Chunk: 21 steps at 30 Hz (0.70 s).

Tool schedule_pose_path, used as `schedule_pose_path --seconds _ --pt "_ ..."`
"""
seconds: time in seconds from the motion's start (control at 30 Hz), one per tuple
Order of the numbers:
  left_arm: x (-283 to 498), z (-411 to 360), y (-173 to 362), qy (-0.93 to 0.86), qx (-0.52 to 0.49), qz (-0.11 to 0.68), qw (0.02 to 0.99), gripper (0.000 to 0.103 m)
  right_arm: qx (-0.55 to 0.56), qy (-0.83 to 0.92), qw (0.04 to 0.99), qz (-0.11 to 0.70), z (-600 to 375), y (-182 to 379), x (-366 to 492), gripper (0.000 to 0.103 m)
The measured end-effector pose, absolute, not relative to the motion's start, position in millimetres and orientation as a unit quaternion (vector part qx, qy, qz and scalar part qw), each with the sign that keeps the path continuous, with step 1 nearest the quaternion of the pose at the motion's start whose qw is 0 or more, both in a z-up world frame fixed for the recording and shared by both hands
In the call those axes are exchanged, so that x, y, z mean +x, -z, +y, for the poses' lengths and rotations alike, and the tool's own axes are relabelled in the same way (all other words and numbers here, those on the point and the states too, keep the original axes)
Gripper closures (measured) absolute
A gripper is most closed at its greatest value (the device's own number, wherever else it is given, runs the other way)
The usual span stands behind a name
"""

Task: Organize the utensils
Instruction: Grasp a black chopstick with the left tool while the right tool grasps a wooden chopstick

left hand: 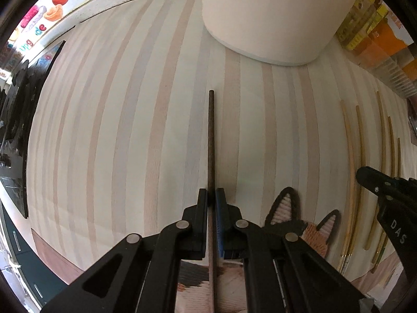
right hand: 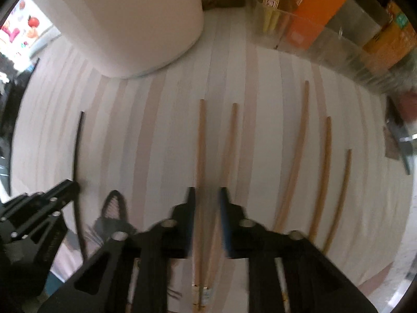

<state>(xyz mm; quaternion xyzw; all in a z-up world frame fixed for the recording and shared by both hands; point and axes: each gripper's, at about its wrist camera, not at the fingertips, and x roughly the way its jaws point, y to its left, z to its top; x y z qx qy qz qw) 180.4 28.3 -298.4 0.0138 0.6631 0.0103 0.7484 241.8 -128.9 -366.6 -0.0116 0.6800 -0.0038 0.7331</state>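
Observation:
A dark brown chopstick [left hand: 211, 135] lies along the striped cloth [left hand: 117, 130], and my left gripper [left hand: 211, 191] is shut on its near part, pointing straight down. In the right wrist view this stick [right hand: 78, 140] and the left gripper [right hand: 74, 184] are at the left. My right gripper [right hand: 207, 193] hangs over two pale wooden chopsticks [right hand: 200, 140] [right hand: 230, 140]. Its jaws stand apart with both sticks between them; the picture is blurred. The left wrist view has the right gripper [left hand: 361, 173] at the right edge.
A big white round container [left hand: 268, 18] stands at the far side of the cloth. Three more pale chopsticks [right hand: 299, 143] lie to the right. A clear bin of orange and yellow packets [right hand: 325, 34] lines the far right. A fox-shaped knitted mat [left hand: 284, 206] lies between the grippers.

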Motion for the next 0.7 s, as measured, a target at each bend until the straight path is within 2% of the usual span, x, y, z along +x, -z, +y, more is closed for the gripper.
schedule_pose_path --seconds 0.1,0.23,0.47,0.6,0.67,0.7 --pt "175.8 36.7 303.7 -0.008 0.013 0.662 0.749 0.099 -0.024 0.009 0.728 0.685 -125.9 371.4 239.1 0.103" --pt "168.3 42.2 305.1 -0.007 0.010 0.662 0.750 0.099 -0.005 0.003 0.721 0.693 -126.7 377.9 231.8 0.103" --pt "169.1 46.7 307.3 -0.004 0.002 0.664 0.748 0.099 0.142 -0.032 0.687 0.712 -149.8 387.0 216.8 0.103" --pt "171.0 52.9 307.5 -0.001 -0.004 0.665 0.747 0.099 0.123 -0.028 0.700 0.703 -150.7 382.0 220.4 0.103" --pt "170.8 57.5 307.5 -0.005 -0.006 0.667 0.745 0.099 0.125 -0.029 0.705 0.698 -148.2 378.0 225.2 0.099" --pt "170.8 61.1 308.0 -0.007 -0.008 0.669 0.743 0.099 0.124 -0.032 0.706 0.697 -147.3 376.2 227.8 0.093"
